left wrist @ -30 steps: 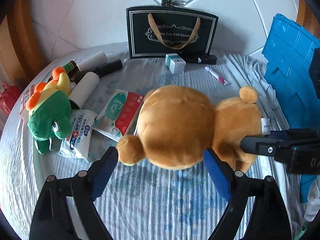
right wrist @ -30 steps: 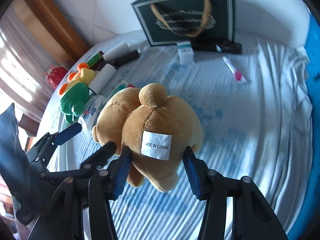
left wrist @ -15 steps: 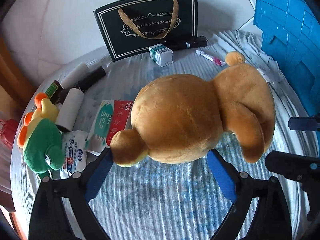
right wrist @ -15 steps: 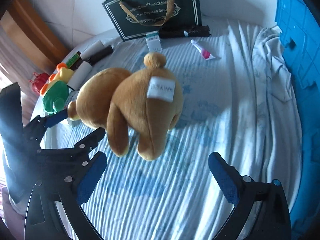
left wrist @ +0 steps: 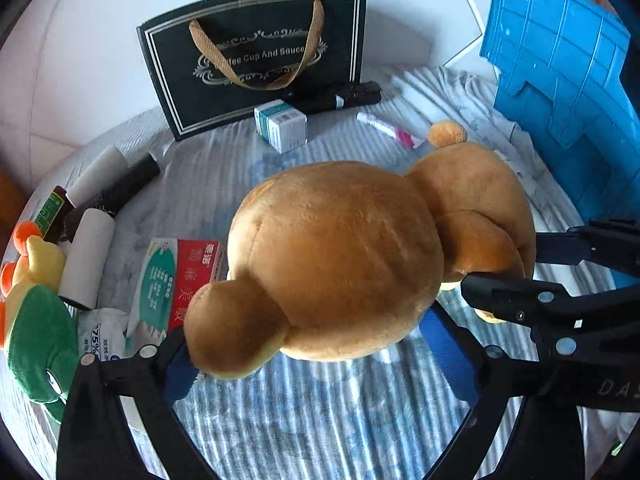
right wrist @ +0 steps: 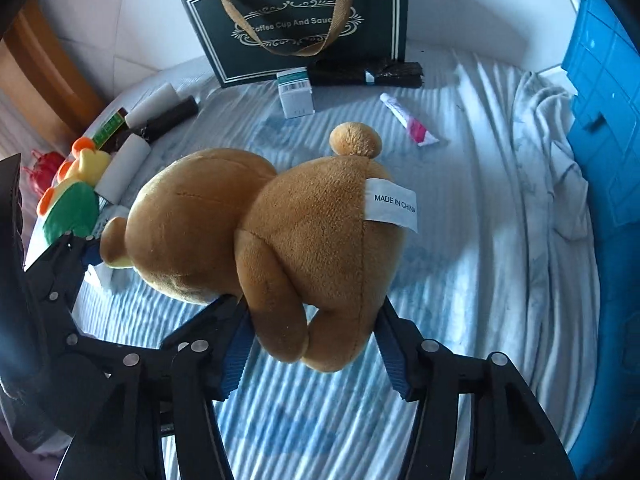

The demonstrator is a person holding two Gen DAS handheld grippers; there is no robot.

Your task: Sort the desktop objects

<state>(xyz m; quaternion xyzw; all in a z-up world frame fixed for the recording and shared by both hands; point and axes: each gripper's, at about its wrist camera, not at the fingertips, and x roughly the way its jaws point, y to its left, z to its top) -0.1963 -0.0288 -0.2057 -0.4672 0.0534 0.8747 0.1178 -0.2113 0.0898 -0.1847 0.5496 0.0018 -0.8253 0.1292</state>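
Observation:
A brown plush bear [left wrist: 340, 256] hangs over the blue-striped cloth [left wrist: 320, 420], back of the head toward the left wrist view. Its head lies between my left gripper's [left wrist: 316, 360] blue pads. Those jaws are opening; one pad sits under an ear, the other at the head's edge, neither squeezing. In the right wrist view the bear's rump and legs [right wrist: 320, 260], with a white "MADE IN CHINA" tag [right wrist: 394, 206], are pinched by my right gripper [right wrist: 316, 348], whose jaws are closing. The right gripper's fingers [left wrist: 520, 300] show at the bear's right.
A black gift bag [left wrist: 256, 60] stands at the back, with a small white box [left wrist: 282, 130], a dark umbrella [left wrist: 340, 98] and a pink tube [left wrist: 390, 130] before it. A green plush toy [left wrist: 40, 332], rolls [left wrist: 86, 256] and packets [left wrist: 176, 280] lie left. A blue crate [left wrist: 560, 80] stands right.
The right gripper let go of the bear's rump, swung wide, then closed on it again. The left jaws spread wider around the head, and the bear rolled so a leg faces the right camera.

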